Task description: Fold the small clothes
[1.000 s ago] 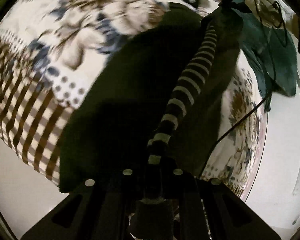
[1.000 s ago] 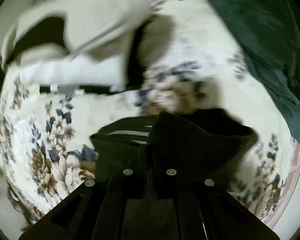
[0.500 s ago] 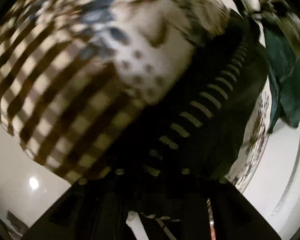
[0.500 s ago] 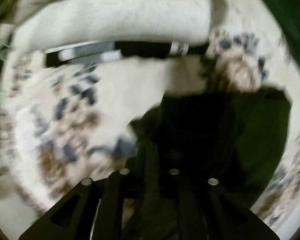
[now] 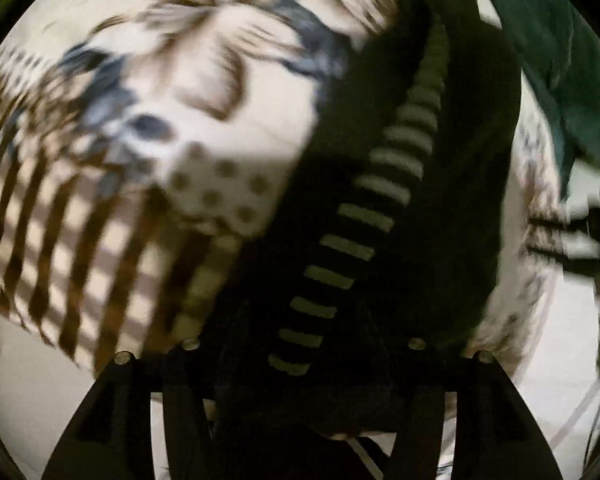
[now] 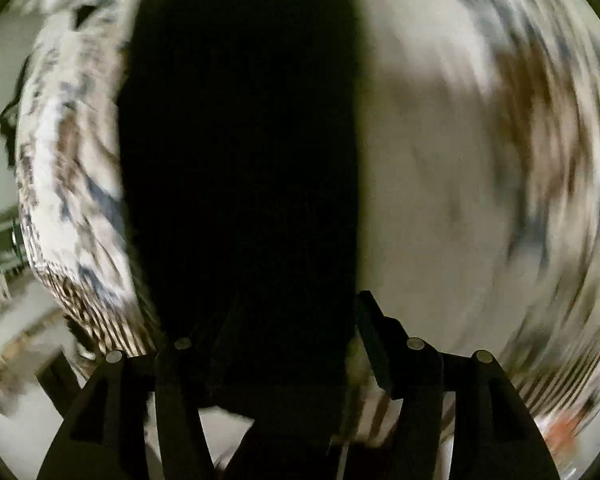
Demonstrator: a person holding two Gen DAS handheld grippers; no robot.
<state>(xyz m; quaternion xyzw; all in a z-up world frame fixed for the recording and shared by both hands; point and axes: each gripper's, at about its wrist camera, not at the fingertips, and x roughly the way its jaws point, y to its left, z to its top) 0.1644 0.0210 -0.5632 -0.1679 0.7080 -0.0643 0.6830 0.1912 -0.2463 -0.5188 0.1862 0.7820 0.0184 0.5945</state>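
Left tongs (image 5: pixel 300 376) are standing w/ jaws apart at the bottom of the left wrist view; they've just been opening, and the dark garment (image 5: pixel 440 200) is lying between the fingers, running up toward the upper right of the frame. Can't see the pads pressing on it, so it's looking released. A striped band (image 5: pixel 380 196) of pale bars is running along the garment from bottom centre up to the top right.

Right tongs (image 6: pixel 296 376) are also standing w/ jaws spread, just been opening too. In the right wrist view the same dark cloth (image 6: pixel 240 160) is filling the centre as a tall black strip from top to bottom, passing down between the fingers; the right finger (image 6: pixel 380 344) is sitting clear of its edge. Whether the left finger is touching it, can't tell, too dark.

Under everything the floral bedcover (image 5: pixel 204 92) is spreading across the upper left of the left view, w/ a brown checked border (image 5: pixel 72 248) at lower left. Everything's blurry. A dark green cloth (image 5: pixel 560 60) is lying at the upper right, near the garment's far end. Pale floor (image 5: pixel 24 392) is showing at the lower left corner.
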